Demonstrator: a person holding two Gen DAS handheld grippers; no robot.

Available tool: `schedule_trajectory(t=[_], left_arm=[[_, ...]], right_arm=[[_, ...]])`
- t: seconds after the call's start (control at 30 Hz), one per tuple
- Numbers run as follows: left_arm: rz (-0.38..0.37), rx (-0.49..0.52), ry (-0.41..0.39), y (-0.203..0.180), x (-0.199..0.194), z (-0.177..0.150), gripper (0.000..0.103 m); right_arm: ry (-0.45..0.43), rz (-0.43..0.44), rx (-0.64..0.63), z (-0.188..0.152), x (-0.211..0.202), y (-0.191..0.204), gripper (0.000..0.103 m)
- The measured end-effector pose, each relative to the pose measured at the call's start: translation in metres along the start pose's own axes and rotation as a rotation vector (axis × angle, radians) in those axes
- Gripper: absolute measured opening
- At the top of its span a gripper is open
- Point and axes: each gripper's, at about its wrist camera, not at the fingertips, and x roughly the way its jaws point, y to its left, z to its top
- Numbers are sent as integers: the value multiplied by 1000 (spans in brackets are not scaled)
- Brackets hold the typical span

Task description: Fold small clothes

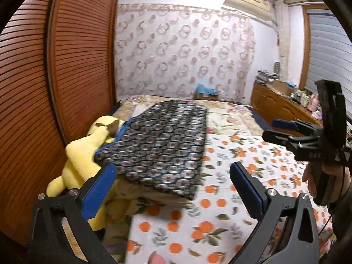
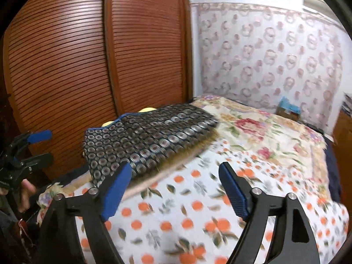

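Garment: a dark folded cloth (image 1: 162,145) with a circle print is seen lying flat on the bed (image 1: 220,220), near its wardrobe-side edge.
Left gripper (image 1: 173,189): the blue fingers (image 1: 99,193) are spread wide and nothing is held; the cloth's near corner lies just beyond the left pad.
Right gripper (image 2: 176,189): the fingers (image 2: 233,189) are held well apart and empty, over the orange-print sheet (image 2: 176,220).
Left view only: a yellow plush toy (image 1: 77,165) is shown largely uncovered beside the cloth; an air conditioner (image 1: 246,0), a wooden dresser (image 1: 277,105) and the right gripper's hand (image 1: 316,180) are recorded.
Right view only: both louvred wardrobe doors (image 2: 88,66) are shown broadly; only yellow tips of the toy are visible behind the cloth.
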Motion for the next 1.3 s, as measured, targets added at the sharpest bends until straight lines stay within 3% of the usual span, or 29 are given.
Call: schedule_trajectory(t=[0.3, 0.47, 0.67, 0.87, 1.3], left_arm=[[-72, 49, -43, -63, -7, 7, 103], [-80, 76, -63, -98, -16, 18, 103], [-111, 84, -93, -124, -32, 29, 103], [-123, 103, -114, -137, -44, 37, 103], [-120, 106, -114, -142, -45, 37, 103]], right_arm=[[-69, -218, 95, -41, -108, -5, 86], [-124, -342, 124, -44, -163, 2, 86], [-183, -428, 167, -50, -215, 12, 86], [-209, -459, 198, -57, -237, 20, 86], [-212, -483, 205, -61, -211, 31, 86]])
